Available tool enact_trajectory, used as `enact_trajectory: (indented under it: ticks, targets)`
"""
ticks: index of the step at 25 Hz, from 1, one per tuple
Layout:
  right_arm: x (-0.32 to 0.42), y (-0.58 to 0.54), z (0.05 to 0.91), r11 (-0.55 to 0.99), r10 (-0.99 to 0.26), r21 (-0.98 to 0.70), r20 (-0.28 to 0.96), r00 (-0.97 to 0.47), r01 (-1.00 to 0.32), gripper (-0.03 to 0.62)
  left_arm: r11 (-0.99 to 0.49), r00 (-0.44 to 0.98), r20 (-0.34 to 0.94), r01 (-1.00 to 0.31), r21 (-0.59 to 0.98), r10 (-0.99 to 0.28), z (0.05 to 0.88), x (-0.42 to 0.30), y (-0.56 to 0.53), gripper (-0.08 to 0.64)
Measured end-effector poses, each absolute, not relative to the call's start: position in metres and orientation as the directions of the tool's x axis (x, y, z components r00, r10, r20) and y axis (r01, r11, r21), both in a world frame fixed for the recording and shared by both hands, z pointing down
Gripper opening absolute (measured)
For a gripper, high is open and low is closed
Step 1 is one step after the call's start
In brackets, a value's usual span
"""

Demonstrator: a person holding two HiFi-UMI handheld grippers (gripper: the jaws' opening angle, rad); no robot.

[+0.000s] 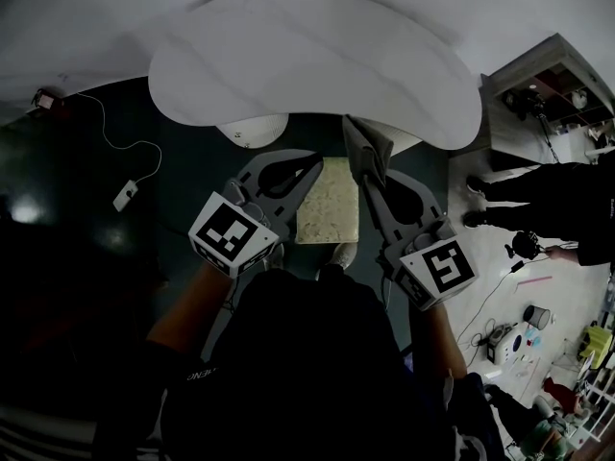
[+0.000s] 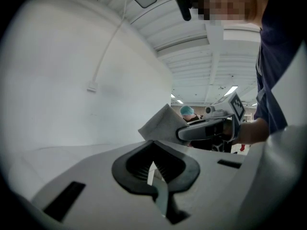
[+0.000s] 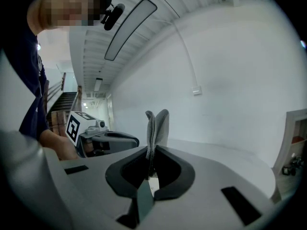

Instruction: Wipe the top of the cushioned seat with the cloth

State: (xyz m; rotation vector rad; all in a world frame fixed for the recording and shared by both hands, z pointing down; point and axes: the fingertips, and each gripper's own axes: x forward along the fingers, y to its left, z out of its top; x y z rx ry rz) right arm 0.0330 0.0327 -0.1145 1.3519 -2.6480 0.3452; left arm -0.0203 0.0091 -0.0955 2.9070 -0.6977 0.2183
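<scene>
The cushioned seat (image 1: pixel 317 60) is a broad white oval filling the top of the head view. A grey cloth (image 1: pixel 367 152) stands up folded from my right gripper (image 1: pixel 371 175), whose jaws are shut on its lower edge, just below the seat's near rim. The same cloth (image 3: pixel 157 127) rises from the jaws in the right gripper view and shows as a flap (image 2: pixel 160 123) in the left gripper view. My left gripper (image 1: pixel 309 167) sits beside it to the left, jaws together with nothing between them.
A pale yellow textured pad (image 1: pixel 329 200) lies on the dark floor between the grippers. A white round base (image 1: pixel 252 131) shows under the seat. A cable and plug (image 1: pixel 125 195) lie at left. A shelf unit (image 1: pixel 557 80) and a standing person (image 1: pixel 538 195) are at right.
</scene>
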Motion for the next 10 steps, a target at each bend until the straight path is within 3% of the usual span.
enact_trajectory:
  ticks: [10]
  targets:
    - [0.0321, 0.0322, -0.1134, 0.572, -0.773, -0.134, 0.239, -0.587, -0.809, 0.032, -0.885, 0.884, 0.175, -0.455, 0.104, -0.434, -0.0944, -0.0188, 0.0092, 0.007]
